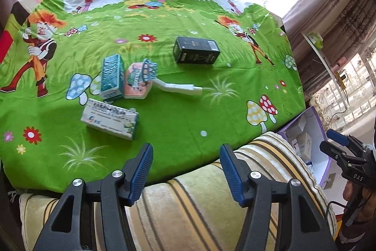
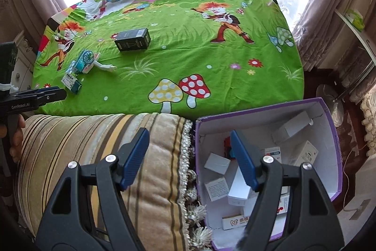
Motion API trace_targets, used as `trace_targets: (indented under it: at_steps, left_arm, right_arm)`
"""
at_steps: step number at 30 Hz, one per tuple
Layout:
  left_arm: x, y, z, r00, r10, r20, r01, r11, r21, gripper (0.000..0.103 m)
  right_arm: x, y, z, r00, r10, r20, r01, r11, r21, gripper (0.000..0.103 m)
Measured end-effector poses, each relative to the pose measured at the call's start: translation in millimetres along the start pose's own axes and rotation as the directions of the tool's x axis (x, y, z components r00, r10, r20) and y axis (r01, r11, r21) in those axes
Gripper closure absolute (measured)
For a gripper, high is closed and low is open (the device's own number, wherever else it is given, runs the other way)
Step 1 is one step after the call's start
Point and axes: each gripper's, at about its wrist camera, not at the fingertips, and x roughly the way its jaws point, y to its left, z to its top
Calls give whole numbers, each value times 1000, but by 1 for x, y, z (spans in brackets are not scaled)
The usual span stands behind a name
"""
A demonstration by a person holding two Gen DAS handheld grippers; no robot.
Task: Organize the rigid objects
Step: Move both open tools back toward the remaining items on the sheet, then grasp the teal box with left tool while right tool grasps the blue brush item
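On the green cartoon cloth (image 1: 178, 114) lie a black box (image 1: 196, 49), an upright teal box (image 1: 112, 77), a pink hexagonal box (image 1: 137, 88), a small teal fan with a white handle (image 1: 181, 87) and a white-green box (image 1: 109, 120). My left gripper (image 1: 186, 171) is open and empty over the cloth's near edge, short of the white-green box. My right gripper (image 2: 189, 157) is open and empty above the left rim of the purple box (image 2: 329, 128). The right wrist view also shows the black box (image 2: 132, 39), the fan (image 2: 87, 61) and the left gripper (image 2: 60, 92).
The purple box holds several small white cartons (image 2: 217, 164). A striped tasselled cushion (image 2: 94, 145) lies between me and the table. Curtains and a bright window stand behind the table. A shelf (image 2: 354, 22) is at the right. The right gripper (image 1: 329, 142) shows at the right edge.
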Motion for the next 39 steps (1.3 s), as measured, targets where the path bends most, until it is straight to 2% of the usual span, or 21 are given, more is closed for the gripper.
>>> trace_targets:
  at_steps: [9,18,26,30,32,37,39]
  left_arm:
    - [-1,51,30,999,34,20,-32,994,-100,43]
    - [25,85,67,998,57,-1,-57,983,-172,43]
    - [51,101,81,997,75,-26,-79,974,-211,43]
    - [62,107,82,997,68,-40,-75,971,-226,44]
    - [66,109,82,997,61,-42,-69,972,-223,47]
    - [76,114,83,998,36,-50,-46,973,-226,67]
    - [75,115,82,999,26,-41,-35,973,-228,67]
  right_arm:
    - [17,55,30,998,64,-11,-65,992,-110,28]
    - [35,108,59,992,122,-27,-125,975,-182,28]
    - [56,142,84,985,168,-32,-171,971,-167,28]
    - [74,160,94,987,154,-42,-159,971,-180,28]
    - [84,166,98,986,158,-56,-165,969,-184,28]
    - [115,181,103,981,172,-89,-187,963,-193,28]
    - [124,183,104,979,179,-96,-195,962,-191,28]
